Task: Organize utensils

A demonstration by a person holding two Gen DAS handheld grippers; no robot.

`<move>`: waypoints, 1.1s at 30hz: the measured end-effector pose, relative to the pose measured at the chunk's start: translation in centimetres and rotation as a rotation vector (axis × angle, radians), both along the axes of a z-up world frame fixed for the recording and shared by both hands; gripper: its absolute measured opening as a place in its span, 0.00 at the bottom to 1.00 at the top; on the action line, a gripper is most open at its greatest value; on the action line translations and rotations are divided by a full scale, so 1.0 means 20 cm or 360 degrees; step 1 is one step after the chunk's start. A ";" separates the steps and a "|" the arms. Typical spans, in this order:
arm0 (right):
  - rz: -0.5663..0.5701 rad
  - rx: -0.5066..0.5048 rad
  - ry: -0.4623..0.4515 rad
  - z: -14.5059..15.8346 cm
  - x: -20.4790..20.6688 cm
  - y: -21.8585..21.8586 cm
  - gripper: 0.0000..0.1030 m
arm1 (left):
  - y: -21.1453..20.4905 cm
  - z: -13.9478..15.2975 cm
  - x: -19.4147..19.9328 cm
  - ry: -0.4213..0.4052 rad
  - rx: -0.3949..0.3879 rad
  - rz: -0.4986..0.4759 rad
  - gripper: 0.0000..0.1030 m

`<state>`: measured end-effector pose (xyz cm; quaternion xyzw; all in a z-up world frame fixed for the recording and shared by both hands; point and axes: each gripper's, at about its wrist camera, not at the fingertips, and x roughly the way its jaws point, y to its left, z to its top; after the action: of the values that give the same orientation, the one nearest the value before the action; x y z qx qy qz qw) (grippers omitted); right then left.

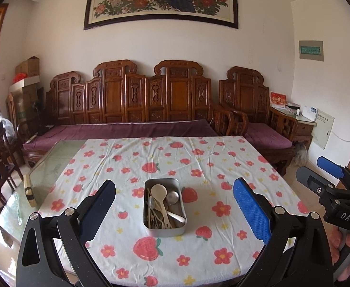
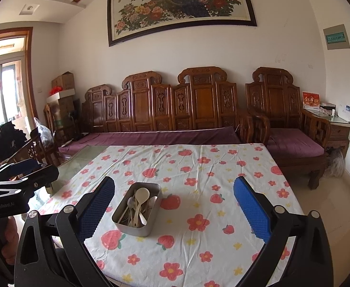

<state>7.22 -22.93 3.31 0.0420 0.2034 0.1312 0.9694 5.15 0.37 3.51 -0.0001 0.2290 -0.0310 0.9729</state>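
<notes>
Both tools hover level above the table [image 1: 127, 251], left tool [image 1: 175, 211] and right tool [image 2: 175, 211] spread wide, facing the metal tin [image 1: 164, 230] of utensils [image 1: 161, 204].

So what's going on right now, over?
Both grippers open, empty, held above the table: left, right. Utensils all heaped in the metal tin. Nothing between grippers and tin.

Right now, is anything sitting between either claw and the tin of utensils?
Nothing visible. Only bare strawberry tablecloth lies between the open left claw and the metal tin, and likewise for the open right claw.
</notes>
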 end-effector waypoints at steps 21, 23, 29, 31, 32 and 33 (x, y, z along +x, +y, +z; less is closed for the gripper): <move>-0.0014 -0.0044 -0.0022 0.01 -0.03 0.04 0.97 | 0.00 -0.01 0.01 -0.0009 0.0002 0.0022 0.93; -0.0012 -0.0044 -0.0019 0.01 -0.03 0.04 0.97 | 0.00 -0.01 0.01 -0.0007 0.0000 0.0020 0.93; -0.0012 -0.0044 -0.0020 0.01 -0.03 0.04 0.97 | 0.00 -0.01 0.01 -0.0010 0.0002 0.0021 0.93; -0.0013 -0.0044 -0.0017 0.01 -0.03 0.04 0.97 | 0.00 -0.01 0.01 -0.0011 0.0006 0.0022 0.93; -0.0012 -0.0043 -0.0019 0.01 -0.03 0.04 0.97 | 0.00 -0.01 0.01 -0.0009 0.0005 0.0023 0.93; -0.0011 -0.0045 -0.0018 0.01 -0.03 0.05 0.97 | 0.00 -0.01 0.01 -0.0010 0.0004 0.0023 0.93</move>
<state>6.55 -22.01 3.50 0.0282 0.1996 0.1250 0.9715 5.38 0.47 3.30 -0.0005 0.2262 -0.0238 0.9738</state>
